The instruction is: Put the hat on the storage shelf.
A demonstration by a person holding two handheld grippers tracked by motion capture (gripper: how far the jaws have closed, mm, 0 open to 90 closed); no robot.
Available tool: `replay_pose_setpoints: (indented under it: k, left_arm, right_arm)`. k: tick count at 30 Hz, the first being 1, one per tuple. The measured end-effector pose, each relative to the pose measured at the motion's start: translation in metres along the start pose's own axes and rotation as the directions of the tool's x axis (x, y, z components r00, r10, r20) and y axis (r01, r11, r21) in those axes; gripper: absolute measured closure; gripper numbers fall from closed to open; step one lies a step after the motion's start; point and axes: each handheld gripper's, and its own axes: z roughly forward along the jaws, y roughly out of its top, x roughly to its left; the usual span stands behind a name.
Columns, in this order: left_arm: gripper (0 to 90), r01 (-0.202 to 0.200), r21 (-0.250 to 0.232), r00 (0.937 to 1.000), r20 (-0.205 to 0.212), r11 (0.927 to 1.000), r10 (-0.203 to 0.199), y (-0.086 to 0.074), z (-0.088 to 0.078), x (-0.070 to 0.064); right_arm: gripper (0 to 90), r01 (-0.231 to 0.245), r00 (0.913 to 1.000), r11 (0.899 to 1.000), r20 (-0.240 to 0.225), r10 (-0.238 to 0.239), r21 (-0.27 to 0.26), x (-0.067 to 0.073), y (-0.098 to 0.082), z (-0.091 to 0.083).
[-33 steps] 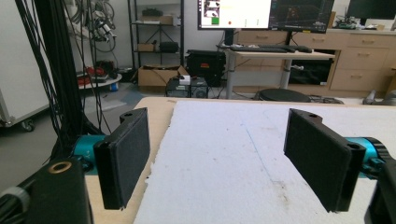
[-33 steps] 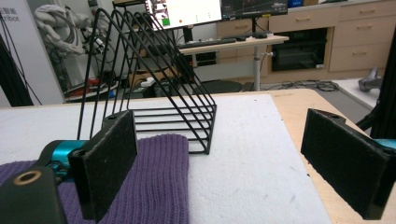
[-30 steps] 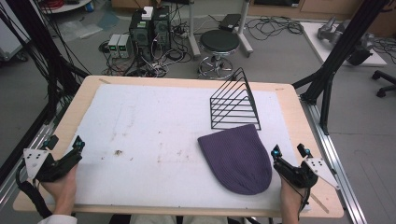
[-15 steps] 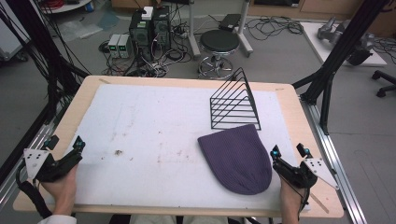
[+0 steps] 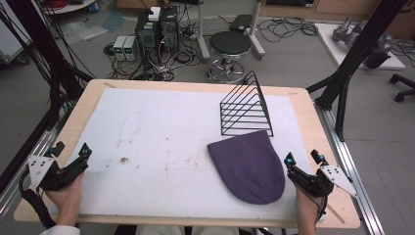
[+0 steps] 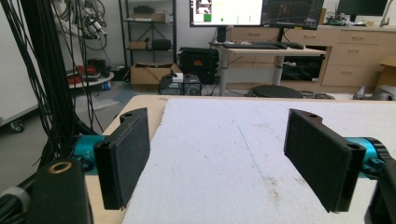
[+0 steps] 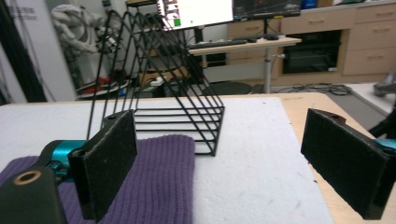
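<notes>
A purple knitted beanie (image 5: 249,165) lies flat on the white mat (image 5: 161,142), right of centre near the front edge. Just behind it stands a black wire rack (image 5: 244,108) of triangular dividers. My right gripper (image 5: 304,158) rests at the front right, beside the beanie's right edge, jaws wide open and empty. In the right gripper view the beanie (image 7: 163,186) lies under the left jaw and the rack (image 7: 159,84) stands ahead. My left gripper (image 5: 71,149) sits at the table's front left corner, open, with bare mat (image 6: 219,154) between its jaws.
The mat has small dark stains (image 5: 123,159) left of centre. A wooden table rim (image 5: 313,127) borders the mat. Black frame posts (image 5: 352,58) rise at the right, cables (image 5: 44,63) hang at the left, and a stool (image 5: 229,46) stands beyond the far edge.
</notes>
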Motion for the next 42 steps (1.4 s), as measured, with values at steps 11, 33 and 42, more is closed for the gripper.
replay_pose_setpoints:
  k: [11, 33, 42]
  left_arm:
    - [23.0, 0.01, 0.0, 0.9999, 0.006, 0.9999, -0.01, 0.0, 0.0, 0.001]
    - [23.1, 0.022, -0.01, 0.9997, -0.006, 0.9997, -0.022, 0.001, -0.006, 0.002]
    - [23.0, 0.024, -0.011, 0.9997, -0.009, 0.9996, -0.024, 0.001, -0.006, 0.003]
  right_arm:
    - [10.0, 0.115, 0.9805, 0.991, -0.168, -0.101, 0.074, 0.007, 0.008, 0.008]
    - [10.0, 0.326, 0.8519, 0.901, -0.502, -0.149, 0.285, 0.023, 0.012, 0.033]
    - [10.1, 0.417, 0.7764, 0.849, -0.613, -0.146, 0.326, 0.024, 0.013, 0.035]
